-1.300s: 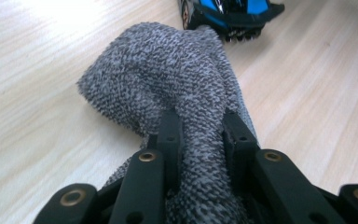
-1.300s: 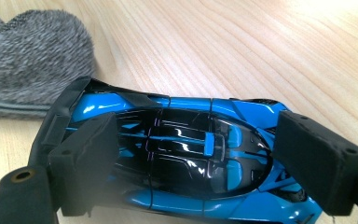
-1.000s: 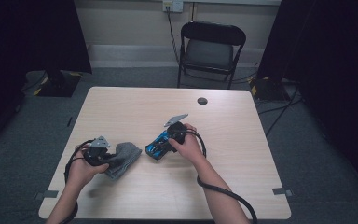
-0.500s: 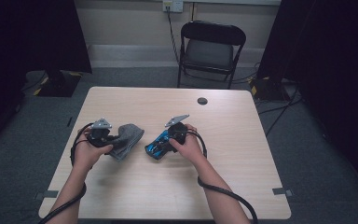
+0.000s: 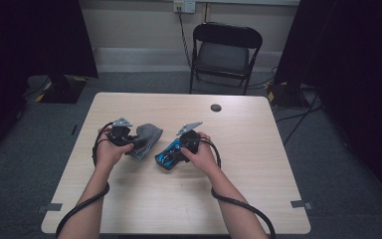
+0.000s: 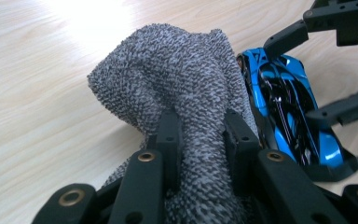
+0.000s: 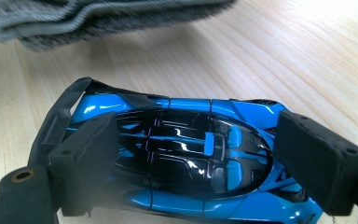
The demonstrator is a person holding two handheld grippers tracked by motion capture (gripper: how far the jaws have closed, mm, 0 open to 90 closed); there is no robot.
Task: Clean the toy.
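Between the left gripper's point(image 6: 200, 140) clenched jaws bunches a grey knitted cloth point(image 6: 177, 79), just beside the glossy blue-and-black toy car point(image 7: 186, 154) that the right gripper point(image 7: 205, 163) grasps lengthwise; bare table point(image 5: 258, 169) surrounds both.

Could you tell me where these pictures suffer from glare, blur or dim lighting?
High view: dim, dark surroundings, the table evenly lit. Left gripper view: glare washes out the wood at top; the grey cloth is sharp. Right gripper view: the cloth at top is blurred; the blue toy car is crisp with small highlights.
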